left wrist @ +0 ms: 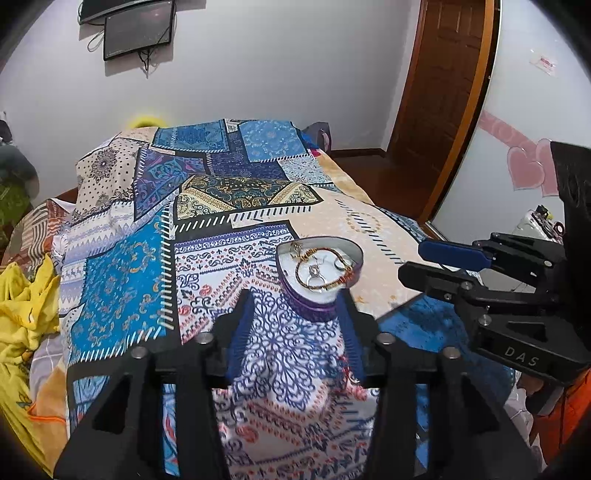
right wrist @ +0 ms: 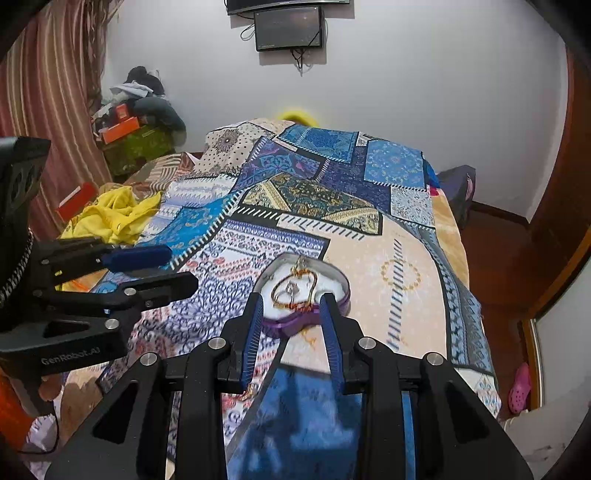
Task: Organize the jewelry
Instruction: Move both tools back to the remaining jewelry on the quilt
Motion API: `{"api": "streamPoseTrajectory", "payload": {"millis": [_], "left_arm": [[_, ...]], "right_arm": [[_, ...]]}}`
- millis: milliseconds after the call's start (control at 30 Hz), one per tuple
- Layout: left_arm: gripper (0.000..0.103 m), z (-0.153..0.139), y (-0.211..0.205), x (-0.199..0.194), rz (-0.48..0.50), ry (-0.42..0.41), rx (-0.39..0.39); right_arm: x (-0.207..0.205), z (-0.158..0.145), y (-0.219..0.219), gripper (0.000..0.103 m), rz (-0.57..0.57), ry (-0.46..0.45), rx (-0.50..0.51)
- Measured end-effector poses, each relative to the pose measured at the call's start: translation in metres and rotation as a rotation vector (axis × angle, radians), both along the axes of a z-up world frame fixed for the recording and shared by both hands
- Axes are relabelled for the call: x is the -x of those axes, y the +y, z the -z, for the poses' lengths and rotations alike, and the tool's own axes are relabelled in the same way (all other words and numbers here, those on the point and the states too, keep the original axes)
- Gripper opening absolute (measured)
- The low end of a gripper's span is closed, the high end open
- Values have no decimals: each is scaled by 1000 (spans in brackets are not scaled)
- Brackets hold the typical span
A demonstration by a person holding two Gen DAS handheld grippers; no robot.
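A purple heart-shaped tin lies open on the patterned bedspread, with a gold bangle and small pieces of jewelry inside; it also shows in the right wrist view, bangle. My left gripper is open and empty, just short of the tin's near edge. My right gripper is open and empty, its fingertips on either side of the tin's near edge. A small gold piece lies on the cloth by the right gripper's left finger. A thin red-gold piece lies by the left gripper's right finger.
The bed runs back to a white wall with a dark screen. A yellow garment is heaped at the left. A wooden door and floor lie to the right. Clutter and orange boxes stand by the curtain.
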State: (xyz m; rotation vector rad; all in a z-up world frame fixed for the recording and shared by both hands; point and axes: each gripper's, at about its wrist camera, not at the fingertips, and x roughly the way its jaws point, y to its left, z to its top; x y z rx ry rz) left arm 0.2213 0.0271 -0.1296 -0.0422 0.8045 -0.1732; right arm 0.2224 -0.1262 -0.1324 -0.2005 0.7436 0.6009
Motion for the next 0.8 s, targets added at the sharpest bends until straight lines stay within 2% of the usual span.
{"api": "streamPoseTrajectory", "payload": {"millis": [100,500,800], "left_arm": [[55,1,-2,11,-3,8,-2],[56,27,9,33,-37,80,3],[56,46,16,43,-49,109,-22]], "right_arm": [[7,6,-2,29,3,16,11],[23,56,4,31,-29,157,69],[26,75,22,31,-61,155,117]]}}
